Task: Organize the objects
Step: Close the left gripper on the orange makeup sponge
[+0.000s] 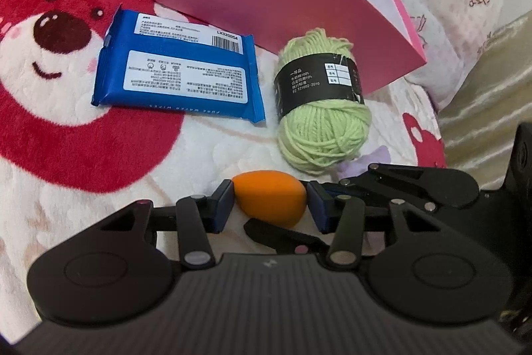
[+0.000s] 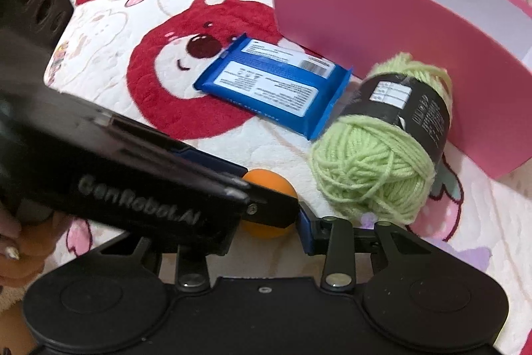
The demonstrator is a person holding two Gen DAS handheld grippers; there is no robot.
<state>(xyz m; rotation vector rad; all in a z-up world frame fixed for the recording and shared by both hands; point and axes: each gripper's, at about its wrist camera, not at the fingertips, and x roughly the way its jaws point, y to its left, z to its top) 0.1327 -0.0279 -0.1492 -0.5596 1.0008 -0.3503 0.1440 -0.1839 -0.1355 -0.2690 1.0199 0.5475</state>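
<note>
Both views are evenly and softly lit; no single light source can be made out. Only faint shadows are cast under the yarn ball (image 1: 319,102) and wipes pack (image 1: 179,69). Straight edges are bowed toward the margins by fisheye distortion. The left gripper (image 2: 271,203) is blurred in the right wrist view.

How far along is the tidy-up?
Nothing visibly packed yet: the visible part of the pink box interior is bare. In hand: orange sponge between the left hand-held gripper fingers. Left: blue wipes pack and green yarn, both on the blanket.
</note>
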